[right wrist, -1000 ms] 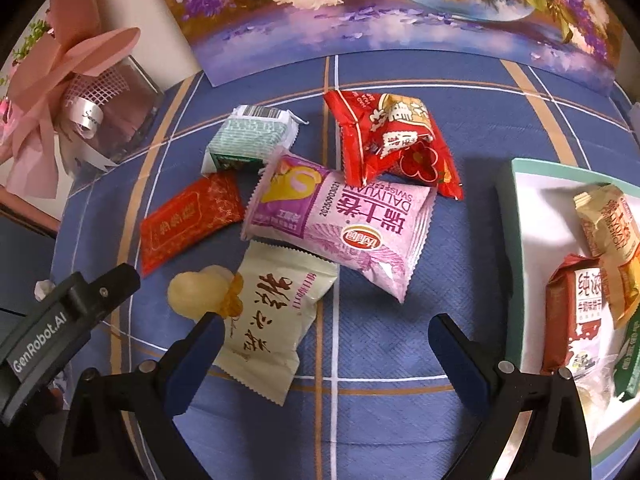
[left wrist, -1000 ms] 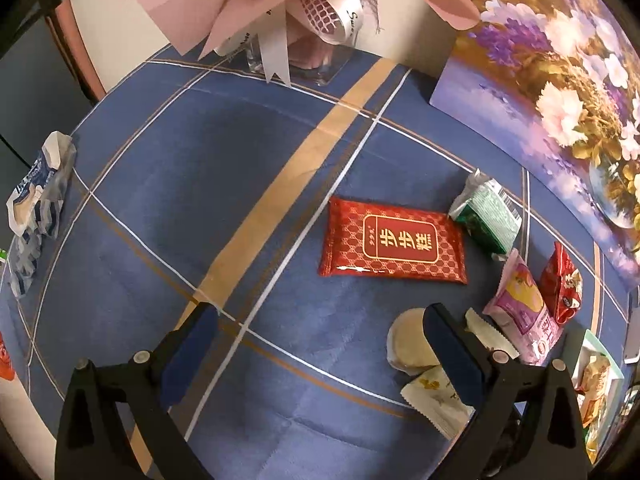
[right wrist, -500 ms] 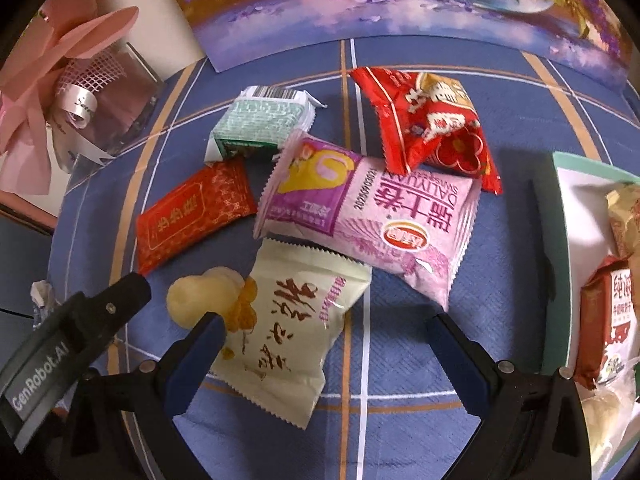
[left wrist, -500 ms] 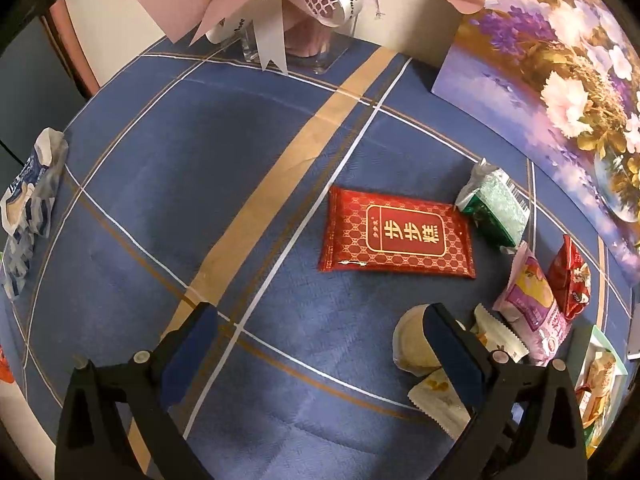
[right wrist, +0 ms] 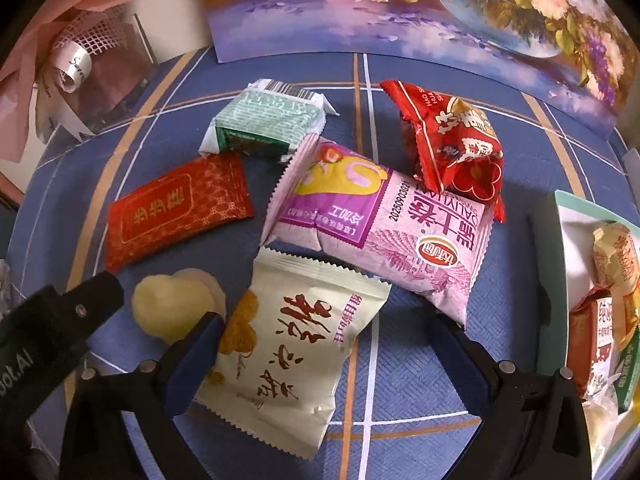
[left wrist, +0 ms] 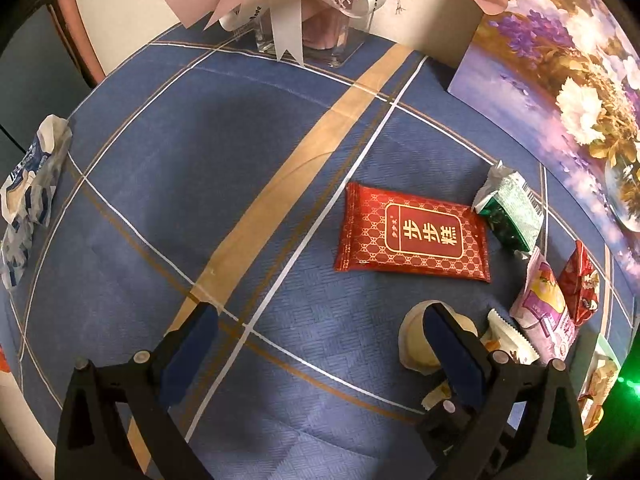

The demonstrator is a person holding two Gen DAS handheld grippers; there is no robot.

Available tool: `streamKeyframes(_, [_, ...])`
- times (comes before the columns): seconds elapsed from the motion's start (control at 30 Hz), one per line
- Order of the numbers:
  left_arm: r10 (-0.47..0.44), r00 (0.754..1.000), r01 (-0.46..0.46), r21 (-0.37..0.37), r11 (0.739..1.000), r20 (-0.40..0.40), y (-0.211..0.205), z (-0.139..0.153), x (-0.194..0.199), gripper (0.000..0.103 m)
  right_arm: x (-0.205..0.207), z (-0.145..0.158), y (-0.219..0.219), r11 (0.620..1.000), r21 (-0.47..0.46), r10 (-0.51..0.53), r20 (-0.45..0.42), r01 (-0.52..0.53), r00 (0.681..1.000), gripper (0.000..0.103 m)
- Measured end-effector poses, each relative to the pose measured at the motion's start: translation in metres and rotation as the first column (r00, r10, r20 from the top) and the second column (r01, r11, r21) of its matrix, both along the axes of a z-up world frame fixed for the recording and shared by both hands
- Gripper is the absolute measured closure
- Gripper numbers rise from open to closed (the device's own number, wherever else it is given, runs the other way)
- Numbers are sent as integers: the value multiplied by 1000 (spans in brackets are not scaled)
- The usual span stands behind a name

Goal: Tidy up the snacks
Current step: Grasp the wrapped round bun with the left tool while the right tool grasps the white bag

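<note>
Snack packets lie loose on the blue plaid cloth. In the right wrist view my right gripper (right wrist: 328,344) is open and low over a cream packet (right wrist: 296,348), which lies between its fingers. Beyond it are a pink packet (right wrist: 380,232), a red crinkled packet (right wrist: 452,144), a green packet (right wrist: 268,120), a flat red packet (right wrist: 180,212) and a pale yellow round snack (right wrist: 172,304). A mint-rimmed white tray (right wrist: 560,240) at the right holds several packets. My left gripper (left wrist: 320,336) is open and empty, short of the flat red packet (left wrist: 416,236).
A flower painting (right wrist: 440,12) stands along the back. A pink ribboned bouquet in a clear box (left wrist: 312,8) stands at the back left. A blue-and-white wrapper (left wrist: 32,184) lies at the cloth's left edge. My left gripper's body (right wrist: 44,328) shows at the right view's lower left.
My right gripper has moved forward and down over the cream packet, which now lies between its fingers. My left gripper has shifted slightly forward.
</note>
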State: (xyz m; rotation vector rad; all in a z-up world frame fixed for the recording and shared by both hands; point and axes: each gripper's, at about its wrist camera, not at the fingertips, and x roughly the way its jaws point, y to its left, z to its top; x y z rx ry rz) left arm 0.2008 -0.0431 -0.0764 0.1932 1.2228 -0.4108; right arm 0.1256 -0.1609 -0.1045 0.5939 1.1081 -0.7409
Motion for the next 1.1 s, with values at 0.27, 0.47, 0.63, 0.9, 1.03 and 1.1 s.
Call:
streamKeyframes(0.27, [-39,999,37,-62,997,-35,-9,1,-6,1,-12,-1,-6,1000,21,14,3,-14,1000,3])
streamKeyframes(0.47, [-93,995,89,-81,993,-46,-25,-4,-17,1,-6,-4,-5,999,15,36,-9,-36,999,12])
streamKeyframes(0.63, [-99,994,95,-72,993,-54,-31,-13,-19,1,-7,-5,-7,999,-1,50,-20,-50,999,23])
streamKeyframes(0.9, [-109,993,107,-44,993,-43,-37,-21,-25,24,-27,-7,-15,999,3,54,0,-54,999,28])
streamKeyframes(1.03, [-116,993,114,-46,992,-29,-38,-18,-27,38,-44,0,-18,999,14,50,16,-51,999,29])
streamKeyframes(1.1, [-105,994,103,-57,993,-34,-35,-17,-27,46,-53,3,-20,999,20,50,23,-50,998,30])
